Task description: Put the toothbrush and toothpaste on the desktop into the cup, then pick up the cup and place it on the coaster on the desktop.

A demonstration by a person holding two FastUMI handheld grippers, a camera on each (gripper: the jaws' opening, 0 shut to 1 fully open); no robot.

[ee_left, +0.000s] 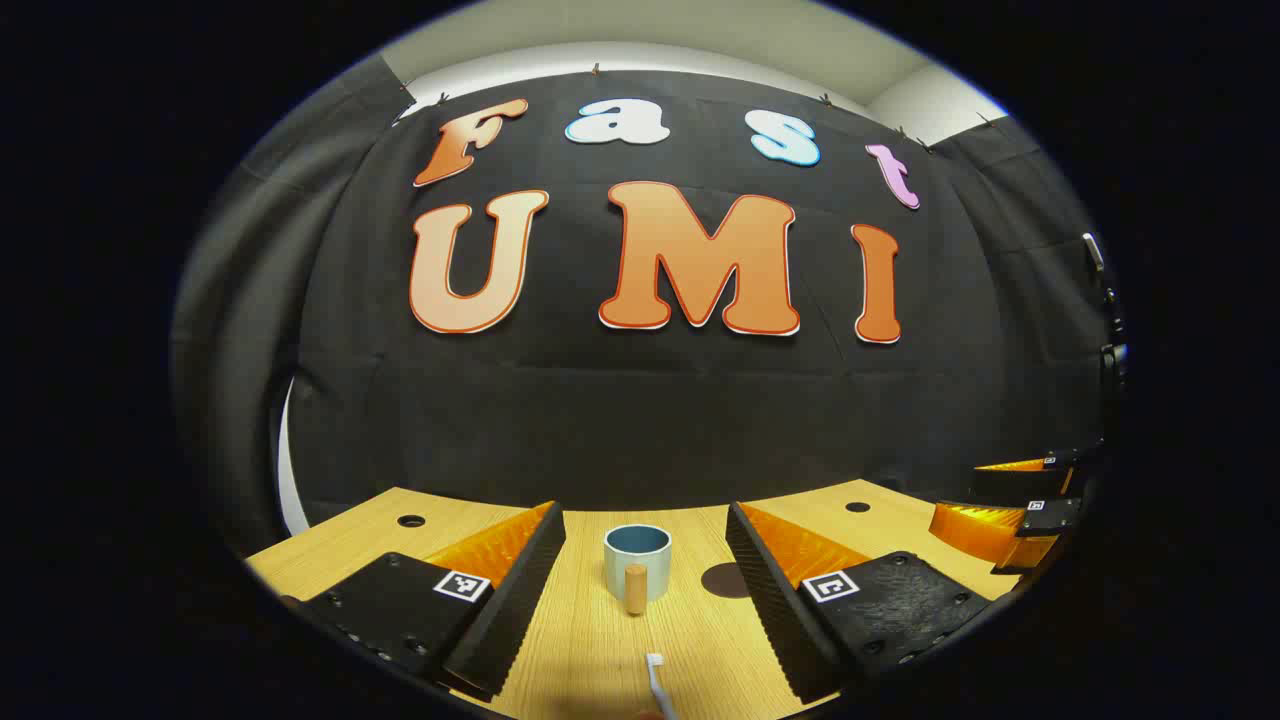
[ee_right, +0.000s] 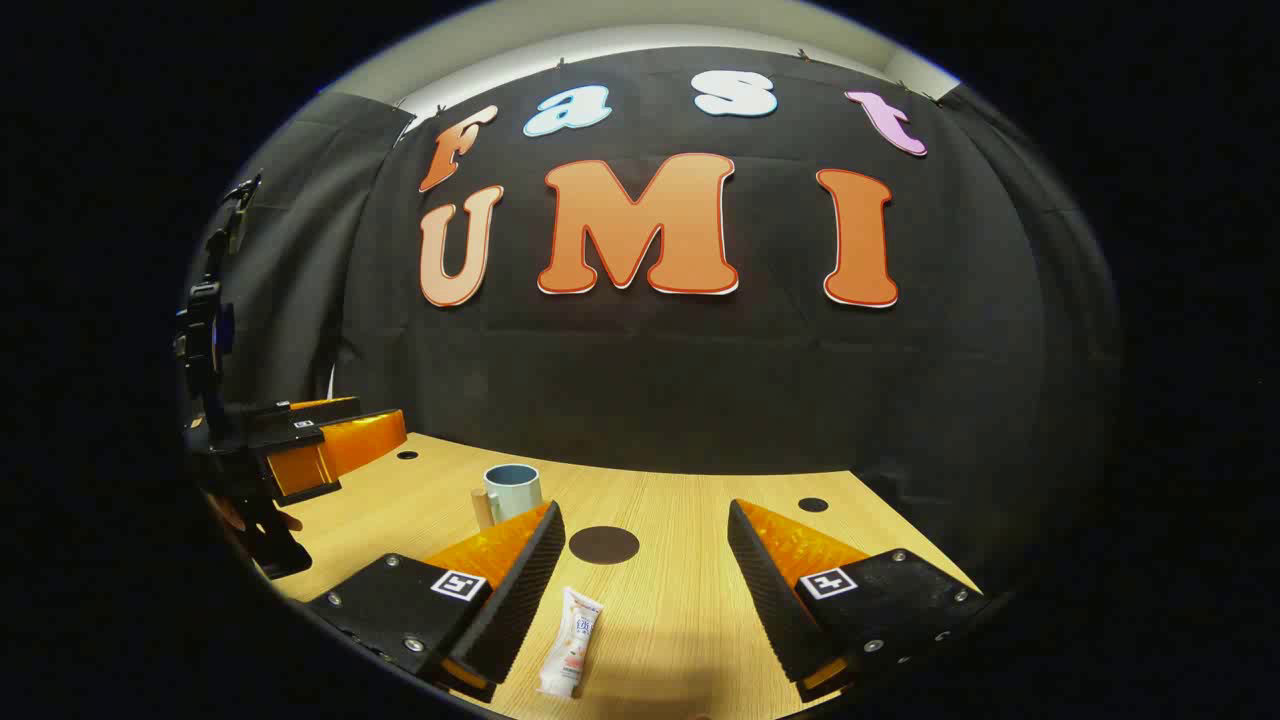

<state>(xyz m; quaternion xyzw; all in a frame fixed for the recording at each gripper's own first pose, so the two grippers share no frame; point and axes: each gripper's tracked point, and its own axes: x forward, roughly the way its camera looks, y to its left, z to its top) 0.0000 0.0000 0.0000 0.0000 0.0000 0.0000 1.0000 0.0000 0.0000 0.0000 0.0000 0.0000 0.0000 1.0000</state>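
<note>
White toothbrush [ee_left: 655, 682] lies at bottom centre, head pointing up toward the blue cup [ee_left: 637, 562]. White toothpaste [ee_right: 571, 642] lies lengthwise on the table [ee_right: 680, 590]. Left tool [ee_left: 645, 590] and right tool [ee_right: 645, 580] gape wide.

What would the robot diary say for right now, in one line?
stage: start | left hand-held gripper: open over toothbrush | right hand-held gripper: open over toothpaste | cup: empty | coaster: bare
</note>
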